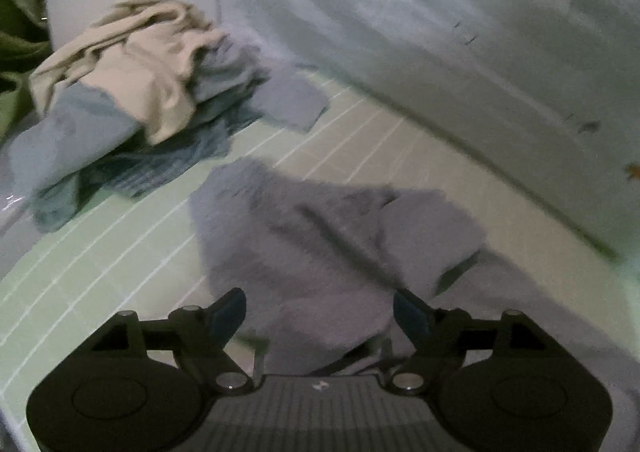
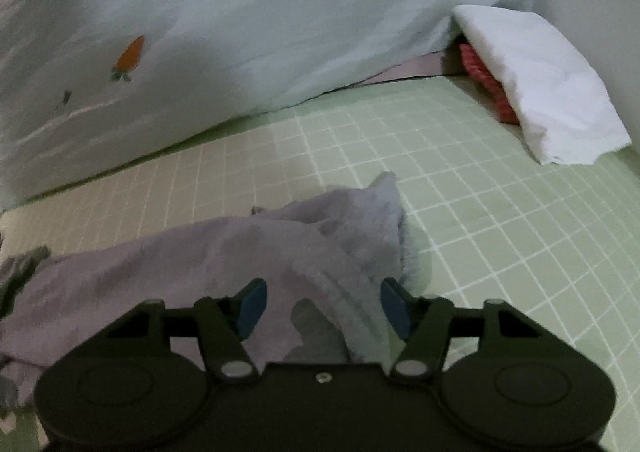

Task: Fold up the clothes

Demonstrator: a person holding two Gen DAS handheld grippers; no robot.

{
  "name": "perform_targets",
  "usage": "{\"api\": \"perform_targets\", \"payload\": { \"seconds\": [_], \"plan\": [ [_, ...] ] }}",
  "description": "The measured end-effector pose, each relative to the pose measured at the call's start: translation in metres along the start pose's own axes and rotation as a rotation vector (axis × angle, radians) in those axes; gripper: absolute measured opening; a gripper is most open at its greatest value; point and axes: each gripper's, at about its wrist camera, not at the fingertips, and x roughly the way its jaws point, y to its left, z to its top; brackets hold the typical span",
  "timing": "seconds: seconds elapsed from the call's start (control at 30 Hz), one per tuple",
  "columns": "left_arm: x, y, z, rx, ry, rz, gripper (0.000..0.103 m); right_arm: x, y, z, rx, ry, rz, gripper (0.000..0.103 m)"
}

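Note:
A crumpled grey-lilac garment [image 1: 320, 244] lies on the green checked sheet [image 1: 120, 252]. My left gripper [image 1: 319, 312] is open just over its near part, blue pads spread wide with cloth lying between them. In the right wrist view the same grey-lilac garment [image 2: 240, 252] spreads leftward, one corner peaking up. My right gripper [image 2: 323, 306] is open too, with a fold of the cloth between its blue pads but not pinched.
A pile of unfolded clothes [image 1: 132, 100], beige on top of blue pieces, sits at the far left. A pale blue quilt [image 2: 240, 32] with a carrot print banks along the back. A white folded cloth [image 2: 536, 84] over something red lies at the far right.

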Motion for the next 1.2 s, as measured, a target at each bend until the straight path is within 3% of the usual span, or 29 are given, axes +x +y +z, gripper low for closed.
{"api": "perform_targets", "payload": {
  "seconds": [0.2, 0.23, 0.3, 0.37, 0.4, 0.6, 0.73, 0.93, 1.03, 1.1, 1.13, 1.17, 1.2],
  "plan": [
    [0.021, -0.005, -0.016, 0.056, 0.091, 0.054, 0.081, 0.002, -0.003, -0.008, -0.018, 0.052, -0.007, 0.06],
    [0.024, -0.006, -0.019, 0.057, 0.103, 0.065, 0.081, 0.003, -0.003, -0.009, -0.03, 0.062, -0.015, 0.055],
    [0.031, -0.007, -0.023, 0.055, 0.132, 0.08, 0.081, 0.008, -0.007, -0.01, -0.03, 0.095, -0.035, 0.035],
    [0.038, -0.009, -0.027, 0.065, 0.156, 0.097, 0.081, 0.008, -0.014, -0.01, -0.006, 0.101, -0.019, 0.007],
    [0.041, -0.009, -0.029, 0.071, 0.162, 0.105, 0.082, 0.006, -0.017, -0.01, -0.002, 0.092, -0.013, 0.005],
    [0.05, -0.002, -0.029, 0.058, 0.162, 0.129, 0.096, -0.019, -0.022, 0.024, -0.012, -0.078, -0.041, 0.003],
    [0.057, 0.005, -0.026, 0.035, 0.167, 0.124, 0.099, -0.034, -0.016, 0.078, -0.029, -0.243, -0.035, 0.003],
    [0.061, 0.008, -0.025, 0.025, 0.159, 0.132, 0.103, -0.033, 0.016, 0.166, -0.157, -0.512, -0.04, 0.002],
    [0.061, 0.008, -0.025, 0.022, 0.159, 0.132, 0.103, -0.021, 0.041, 0.188, -0.228, -0.626, -0.056, 0.002],
    [0.062, 0.008, -0.026, 0.022, 0.156, 0.133, 0.103, -0.001, 0.055, 0.191, -0.316, -0.595, -0.068, 0.016],
    [0.062, 0.007, -0.026, 0.022, 0.155, 0.133, 0.103, 0.013, 0.058, 0.188, -0.34, -0.533, -0.088, 0.034],
    [0.062, 0.007, -0.026, 0.021, 0.156, 0.133, 0.103, 0.028, 0.062, 0.185, -0.364, -0.47, -0.107, 0.045],
    [0.062, 0.007, -0.026, 0.021, 0.16, 0.132, 0.103, 0.033, 0.054, 0.174, -0.318, -0.414, -0.093, 0.047]
  ]
}}
